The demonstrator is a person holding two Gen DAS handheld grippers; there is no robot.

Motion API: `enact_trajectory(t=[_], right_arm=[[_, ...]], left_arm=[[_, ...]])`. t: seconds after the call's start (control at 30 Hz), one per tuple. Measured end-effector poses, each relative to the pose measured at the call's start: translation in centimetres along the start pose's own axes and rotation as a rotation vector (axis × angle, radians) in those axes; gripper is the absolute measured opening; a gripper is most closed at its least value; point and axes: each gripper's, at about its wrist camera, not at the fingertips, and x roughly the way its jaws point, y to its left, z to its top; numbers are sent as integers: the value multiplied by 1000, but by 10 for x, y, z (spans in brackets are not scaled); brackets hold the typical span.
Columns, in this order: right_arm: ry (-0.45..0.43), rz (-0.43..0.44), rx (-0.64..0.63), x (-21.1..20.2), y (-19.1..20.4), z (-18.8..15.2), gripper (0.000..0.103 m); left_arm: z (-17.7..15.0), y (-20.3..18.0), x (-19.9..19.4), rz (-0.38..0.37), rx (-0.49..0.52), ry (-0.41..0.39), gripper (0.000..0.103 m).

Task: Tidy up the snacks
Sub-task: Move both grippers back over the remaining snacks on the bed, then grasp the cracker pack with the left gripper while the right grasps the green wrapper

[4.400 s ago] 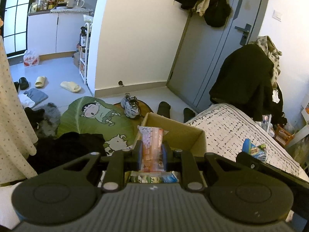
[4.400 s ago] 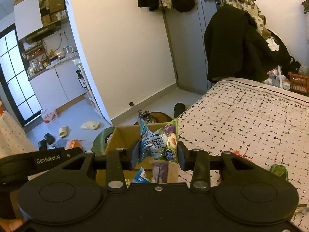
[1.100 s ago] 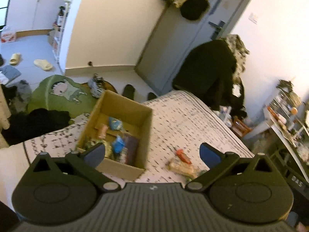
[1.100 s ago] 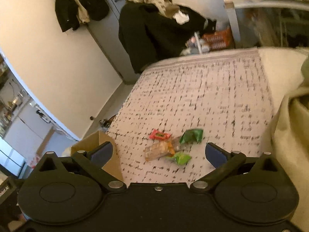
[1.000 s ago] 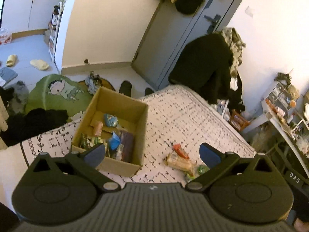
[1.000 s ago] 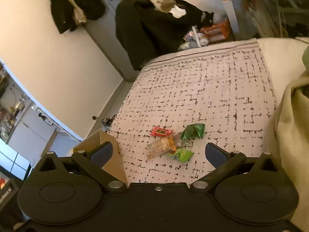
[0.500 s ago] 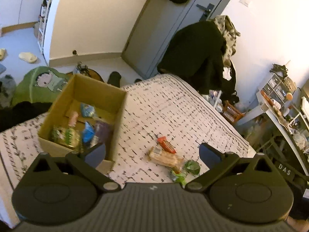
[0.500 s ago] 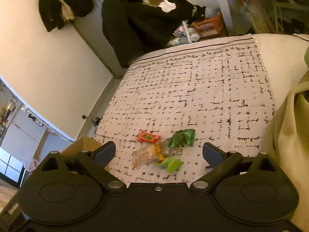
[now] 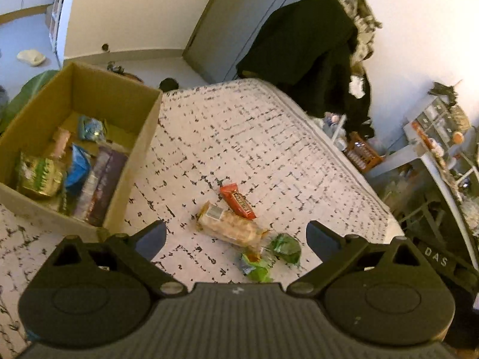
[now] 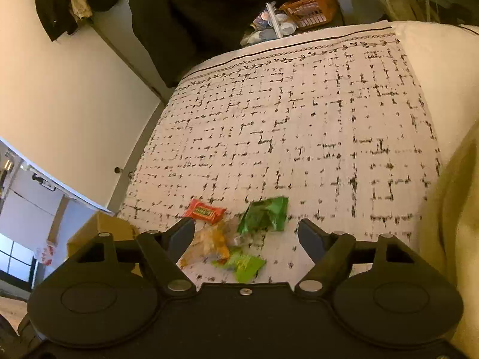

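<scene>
While both hang wide open and empty | left gripper (image 9: 236, 236): filled cardboard box (image 9: 125, 161) left of it | right gripper (image 10: 245, 233): only box corner, green packets (image 10: 265, 214) ahead, maybe blurred

A bed (image 9: 269, 137) with a white cover (image 10: 299, 125) printed in broken black lines fills the middle of the room. Behind it a grey door (image 9: 227, 24) stands in a cream wall (image 9: 128, 9), with dark coats (image 9: 305, 53) heaped beside it. An orange basket (image 10: 311, 10) sits on the floor near a cluttered desk (image 9: 443, 155). The light is dim and warm.
</scene>
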Motion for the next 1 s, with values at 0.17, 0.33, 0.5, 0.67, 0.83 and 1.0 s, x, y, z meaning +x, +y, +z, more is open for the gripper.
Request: enact_trajectory(t=[0.17,0.33,0.5,0.67,0.83,1.0], right_arm=[[27,-8,27,25,-11,10,67],[68,-17,26,45,-13,7,65],[84,-26,-6,63,-11,9,65],[108,-34,-60,82,-2,8,65],[119,-63,-87,97,-2,7,65],[129,-99,-123,109,-1,1,64]], left_arm=[[0,-2,32,37,-34,16,99],[-5,-2,66,118,-90,41,95],[-10,-3,92,165,-141,54,91],[-10,-6,113,198,-159,70,87],[-10,-11,132,256,-158,106,87],[-11,-7,138,268,-158,132,88]])
